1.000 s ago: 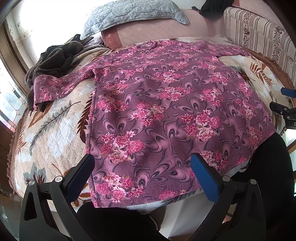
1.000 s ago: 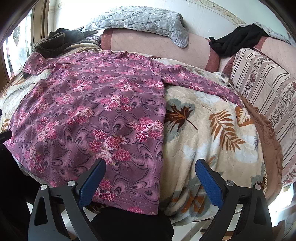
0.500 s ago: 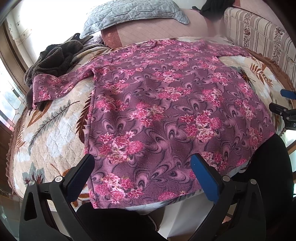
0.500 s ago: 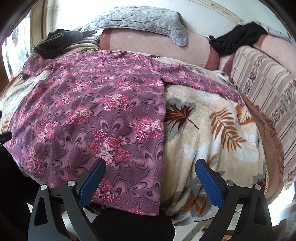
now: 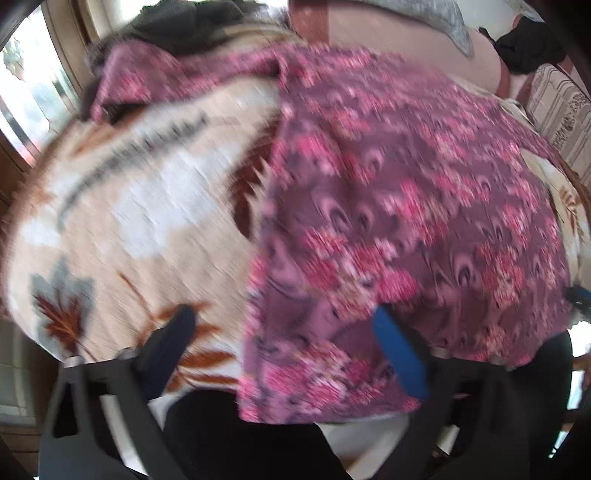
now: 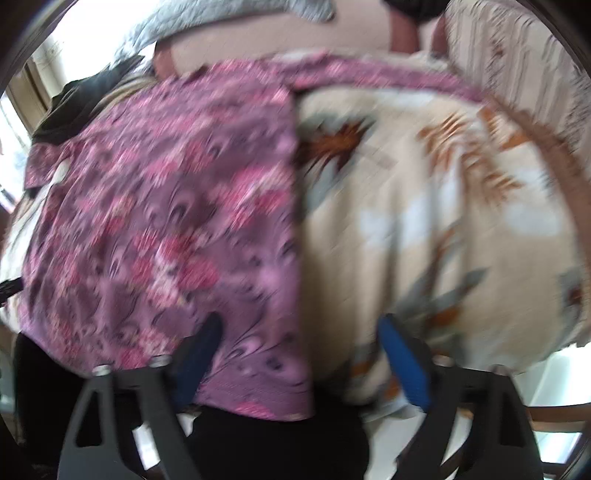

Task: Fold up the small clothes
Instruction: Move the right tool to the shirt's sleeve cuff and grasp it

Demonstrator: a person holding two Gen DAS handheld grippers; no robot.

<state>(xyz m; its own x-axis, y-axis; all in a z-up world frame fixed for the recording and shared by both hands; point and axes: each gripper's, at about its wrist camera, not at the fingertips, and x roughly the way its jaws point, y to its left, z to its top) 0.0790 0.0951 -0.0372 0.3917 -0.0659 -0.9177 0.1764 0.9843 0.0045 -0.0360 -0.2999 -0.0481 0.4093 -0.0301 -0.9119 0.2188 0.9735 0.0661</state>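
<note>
- Smearing across both views, leaving the floral print of the purple shirt unreadable in detail.
- Blurring the leaf pattern of the cream blanket beside the shirt.
- Running out of the left wrist view at the top edge, beyond the shirt: a dark garment.
- Hiding part of the shirt's near hem behind the left gripper and right gripper.
- Blurring too much to tell whether either gripper is touching the shirt.

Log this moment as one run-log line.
stage: approach | left tool: open, at floral shirt lower-left hem corner | right tool: open, at lower-right hem corner | shirt flat on leaf-print blanket, unfolded | views blurred
</note>
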